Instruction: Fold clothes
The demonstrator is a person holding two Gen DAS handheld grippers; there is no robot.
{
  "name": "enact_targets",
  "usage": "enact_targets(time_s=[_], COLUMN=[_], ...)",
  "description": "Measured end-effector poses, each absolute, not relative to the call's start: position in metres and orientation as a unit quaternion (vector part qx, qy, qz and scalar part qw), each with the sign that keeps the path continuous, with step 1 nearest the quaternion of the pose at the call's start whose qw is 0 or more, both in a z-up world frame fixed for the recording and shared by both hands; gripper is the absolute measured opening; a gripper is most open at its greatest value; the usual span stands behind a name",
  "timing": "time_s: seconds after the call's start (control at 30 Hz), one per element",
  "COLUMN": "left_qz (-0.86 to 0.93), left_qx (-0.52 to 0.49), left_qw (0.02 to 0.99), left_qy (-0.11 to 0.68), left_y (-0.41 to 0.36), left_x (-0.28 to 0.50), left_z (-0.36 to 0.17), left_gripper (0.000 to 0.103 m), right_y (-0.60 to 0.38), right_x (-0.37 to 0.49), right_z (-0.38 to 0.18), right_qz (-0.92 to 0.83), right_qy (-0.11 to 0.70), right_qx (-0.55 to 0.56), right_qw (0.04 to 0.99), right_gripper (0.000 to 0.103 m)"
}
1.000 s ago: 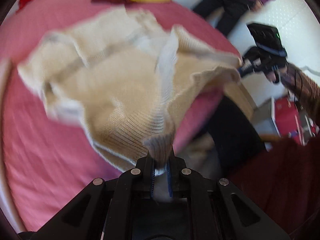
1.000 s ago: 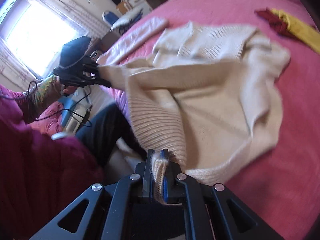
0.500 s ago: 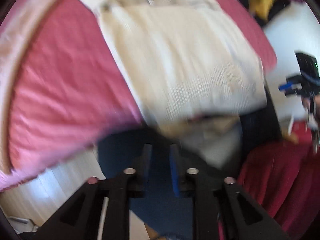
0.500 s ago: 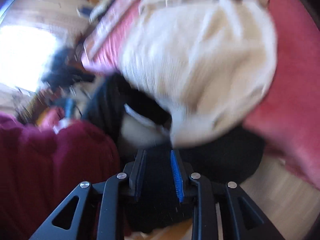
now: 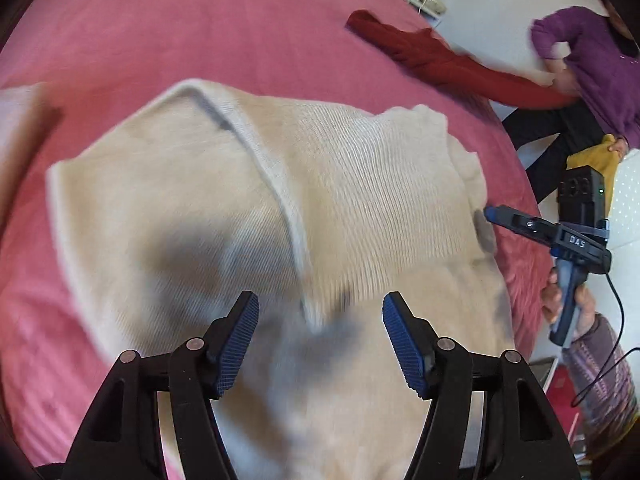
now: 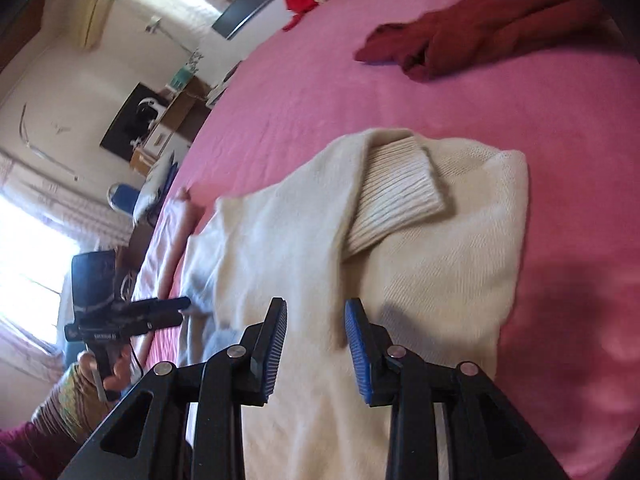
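Hovering: left gripper (image 5: 319, 312), right gripper (image 6: 316, 312) spread above seemingly folded sweater (image 6: 420, 264)

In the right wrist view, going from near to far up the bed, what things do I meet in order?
right hand-held gripper → cream sweater → its ribbed cuff → bare pink bedspread → dark red garment

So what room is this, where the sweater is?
Most likely a bedroom. The cream sweater lies on a big bed with a pink cover, and a curtained window and a desk stand at the side.
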State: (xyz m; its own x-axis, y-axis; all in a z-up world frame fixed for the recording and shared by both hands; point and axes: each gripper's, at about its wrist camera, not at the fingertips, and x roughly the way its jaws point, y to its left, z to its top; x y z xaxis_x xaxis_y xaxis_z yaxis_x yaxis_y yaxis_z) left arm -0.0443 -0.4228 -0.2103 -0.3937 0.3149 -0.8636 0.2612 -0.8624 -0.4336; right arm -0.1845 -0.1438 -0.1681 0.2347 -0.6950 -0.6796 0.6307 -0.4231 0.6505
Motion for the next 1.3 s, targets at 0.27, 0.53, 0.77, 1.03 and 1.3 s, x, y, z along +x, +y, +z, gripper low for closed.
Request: enact_targets(time_s=[0.27,0.53,0.77,1.03,1.3], left_qz=[0.789,0.769,0.771,0.767,0.764], left_qx=[-0.561,-0.537,-0.545,-0.548,-0.509], left_qw=[0.056,0.127,0.117,0.12,0.138], left_qy=[-0.244,-0.322,-0.31,-0.311,-0.372], left_y=[-0.417,-0.428,-0.429,-0.432,-0.447], left_x=[-0.06,-0.057,-0.048,-0.028,0.0], left_z=[-0.237,-0.241,-0.242,-0.243,-0.217], left_gripper=[0.066,0.066,0.037,0.006,0.006], right_y=[-0.157,-0.199,-0.203,-0.201,-0.207], right_x=[-0.164,-0.146,-0.148,-0.15,-0.152], right_z=[-0.195,-0.193,-0.185,-0.172,-0.146], right_qz=[-0.521,-0.483,-0.49,-0.494,-0.485], right_qy=[-0.043,-0.016,-0.014,-0.016,-0.052], right_qx=[0.607,0.606,0.593,0.578,0.556], right_qw=[0.598,0.632,0.638,0.649,0.673], right_gripper=[0.033,0.029,0.017,0.009,0.009])
